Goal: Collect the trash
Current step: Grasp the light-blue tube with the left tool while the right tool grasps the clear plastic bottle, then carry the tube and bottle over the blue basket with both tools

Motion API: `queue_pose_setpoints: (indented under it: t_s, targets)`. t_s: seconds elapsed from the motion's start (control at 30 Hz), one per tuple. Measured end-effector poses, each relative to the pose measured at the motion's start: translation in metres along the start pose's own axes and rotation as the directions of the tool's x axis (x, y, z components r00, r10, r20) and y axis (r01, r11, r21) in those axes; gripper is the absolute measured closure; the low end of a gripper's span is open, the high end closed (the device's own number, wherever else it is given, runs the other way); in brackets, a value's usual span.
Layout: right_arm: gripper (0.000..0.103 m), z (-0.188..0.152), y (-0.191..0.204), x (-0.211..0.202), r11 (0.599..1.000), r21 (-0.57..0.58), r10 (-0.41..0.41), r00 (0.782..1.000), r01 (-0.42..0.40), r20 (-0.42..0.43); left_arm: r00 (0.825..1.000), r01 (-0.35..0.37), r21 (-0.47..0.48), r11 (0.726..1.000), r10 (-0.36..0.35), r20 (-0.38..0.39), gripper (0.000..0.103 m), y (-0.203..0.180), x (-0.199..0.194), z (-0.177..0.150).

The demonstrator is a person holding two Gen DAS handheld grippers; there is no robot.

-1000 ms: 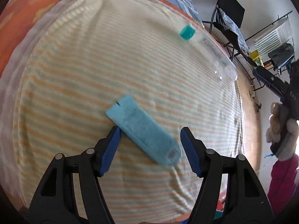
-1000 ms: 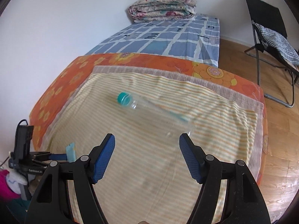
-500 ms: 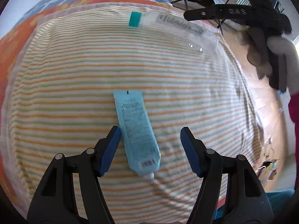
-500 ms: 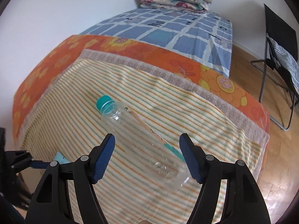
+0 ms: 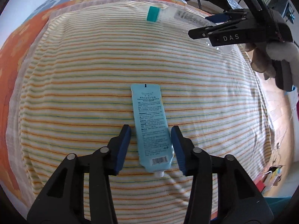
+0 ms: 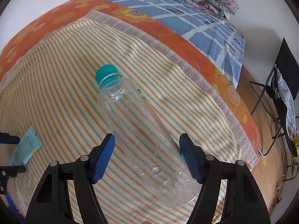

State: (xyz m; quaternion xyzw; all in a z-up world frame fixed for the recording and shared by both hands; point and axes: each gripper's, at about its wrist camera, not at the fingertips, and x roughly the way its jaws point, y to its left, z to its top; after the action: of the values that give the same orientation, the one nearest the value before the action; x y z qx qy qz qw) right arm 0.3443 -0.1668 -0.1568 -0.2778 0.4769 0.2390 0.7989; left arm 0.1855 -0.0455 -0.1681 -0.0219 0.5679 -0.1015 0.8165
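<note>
Striped bedspread point(image 5: 78, 85) over an orange floral sheet point(image 6: 46, 18), folding chair point(image 6: 280, 100) off to the side. Blue cream tube point(image 5: 151, 128) lies flat mid-bed, long axis running along the left tool's reach: nozzle end toward the tool, crimped flat end away, barcode side up. Left tool point(image 5: 150, 147) straddles the tube's lower half; jaws have just been closing, right pad at the tube's edge, left pad a gap off, nothing gripped yet. Clear plastic bottle point(image 6: 147, 136) lies on its side further up the bed, teal cap point(image 6: 106, 72) pointing away from the right tool, base nearest it, axis slightly diagonal. Right tool point(image 6: 146, 156) hangs wide open, pads either side of the bottle body, not pressing.

Judgement: for the tube, finish closing across the width low on the body, keep pads level so soft bedding doesn't bunch. For the bottle, drop onto mid-body and squeeze gently; it's round, likely to roll or crumple.
</note>
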Motion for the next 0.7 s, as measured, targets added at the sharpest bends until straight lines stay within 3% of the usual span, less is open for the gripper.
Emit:
queue_pose_setpoints:
  t_s: [0.17,0.23,0.3,0.47,0.7]
  targets:
    - [0.032,0.0,0.018,0.002,0.998,-0.062,-0.032,0.999,0.031,-0.017,1.0,0.011,-0.005,1.0,-0.011,-0.004,0.066,0.001,0.004,0.008]
    - [0.039,0.001,0.022,0.004,0.997,-0.07,-0.046,0.999,0.044,-0.026,1.0,0.018,-0.009,1.0,-0.018,-0.007,0.066,0.003,0.005,0.011]
    - [0.04,0.001,0.025,0.003,0.996,-0.073,-0.059,0.998,0.057,-0.028,1.0,0.021,-0.011,1.0,-0.022,-0.01,0.066,0.005,0.004,0.012]
    - [0.046,0.0,0.021,-0.009,1.0,-0.007,0.012,1.0,-0.012,-0.001,1.0,0.024,-0.02,1.0,-0.024,-0.009,0.066,0.011,0.001,0.007]
    - [0.048,-0.015,0.021,-0.043,0.994,0.09,0.051,0.996,-0.058,0.075,0.999,0.038,-0.044,0.998,-0.038,0.0,0.067,0.022,-0.018,-0.014]
